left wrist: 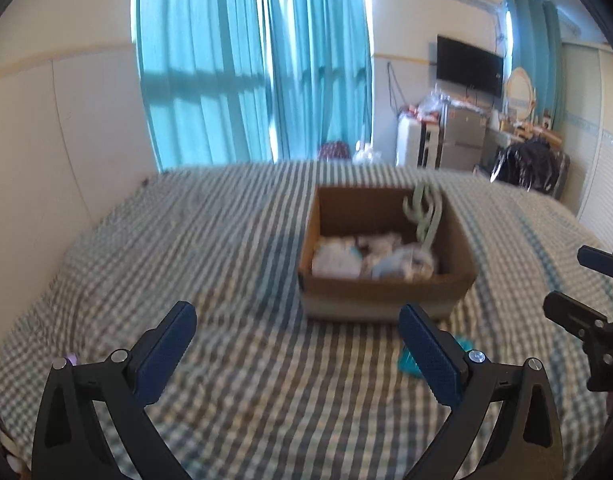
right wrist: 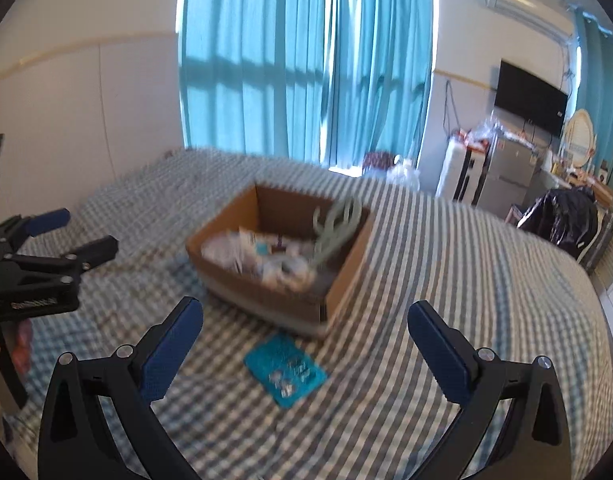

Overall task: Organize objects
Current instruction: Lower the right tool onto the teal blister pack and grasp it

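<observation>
An open cardboard box point(left wrist: 386, 292) point(right wrist: 262, 288) sits on the checked bed. It holds white and pale-blue packets point(left wrist: 338, 258) point(right wrist: 234, 252) and pale-green hangers point(left wrist: 424, 216) point(right wrist: 336, 224) leaning in its right corner. A teal packet point(right wrist: 284, 374) lies flat on the bed just in front of the box; in the left wrist view only its edge point(left wrist: 408, 360) shows behind my right finger. My left gripper point(left wrist: 296, 344) point(right wrist: 86, 232) is open and empty, short of the box. My right gripper point(right wrist: 306, 340) point(left wrist: 578, 280) is open and empty above the teal packet.
The bed point(left wrist: 186, 240) point(right wrist: 466, 280) is covered in a grey-and-white checked sheet. Teal curtains point(left wrist: 250, 60) hang behind it. A wall TV point(left wrist: 468, 64), a small fridge point(left wrist: 462, 136) and dark bags point(left wrist: 526, 164) stand beyond the bed's right side.
</observation>
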`<state>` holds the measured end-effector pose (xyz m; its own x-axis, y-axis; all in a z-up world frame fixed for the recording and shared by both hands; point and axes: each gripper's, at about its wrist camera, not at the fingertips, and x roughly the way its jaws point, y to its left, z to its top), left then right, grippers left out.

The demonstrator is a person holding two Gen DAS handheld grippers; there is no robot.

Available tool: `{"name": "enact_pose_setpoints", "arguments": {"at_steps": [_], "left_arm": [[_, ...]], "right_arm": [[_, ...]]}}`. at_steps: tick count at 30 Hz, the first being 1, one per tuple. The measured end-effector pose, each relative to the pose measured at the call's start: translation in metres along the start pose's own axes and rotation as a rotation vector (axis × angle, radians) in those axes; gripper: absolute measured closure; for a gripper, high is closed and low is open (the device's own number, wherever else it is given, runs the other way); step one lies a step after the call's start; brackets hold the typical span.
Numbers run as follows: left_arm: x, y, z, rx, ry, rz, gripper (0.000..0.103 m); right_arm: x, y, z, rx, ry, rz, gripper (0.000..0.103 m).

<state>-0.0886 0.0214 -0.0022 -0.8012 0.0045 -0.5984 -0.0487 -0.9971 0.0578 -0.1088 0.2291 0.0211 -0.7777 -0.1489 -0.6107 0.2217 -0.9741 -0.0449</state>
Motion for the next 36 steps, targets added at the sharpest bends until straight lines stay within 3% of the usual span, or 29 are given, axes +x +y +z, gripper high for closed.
{"name": "enact_pose_setpoints", "arguments": {"at_steps": [6,10,17,23,34,36], "left_arm": [[0.056,-0.002,-0.045,-0.035,0.110,0.008,0.000],[0.081,-0.004,-0.064,-0.027,0.131,0.014,0.000],[0.107,-0.002,-0.085,0.003,0.182,0.004,0.000],[0.122,0.005,-0.092,-0.039,0.251,-0.019,0.000],[0.127,0.002,-0.100,-0.027,0.279,-0.011,0.000],[0.130,0.004,-0.100,-0.025,0.281,-0.010,0.000]], "right_arm": [[0.067,-0.005,-0.038,0.027,0.115,0.051,0.000],[0.103,-0.002,-0.057,0.038,0.168,0.095,0.000],[0.148,0.015,-0.072,-0.034,0.260,0.078,0.000],[0.168,0.016,-0.076,-0.058,0.308,0.080,0.000],[0.190,0.023,-0.082,-0.134,0.368,0.080,0.000],[0.187,0.023,-0.084,-0.139,0.364,0.085,0.006]]}}
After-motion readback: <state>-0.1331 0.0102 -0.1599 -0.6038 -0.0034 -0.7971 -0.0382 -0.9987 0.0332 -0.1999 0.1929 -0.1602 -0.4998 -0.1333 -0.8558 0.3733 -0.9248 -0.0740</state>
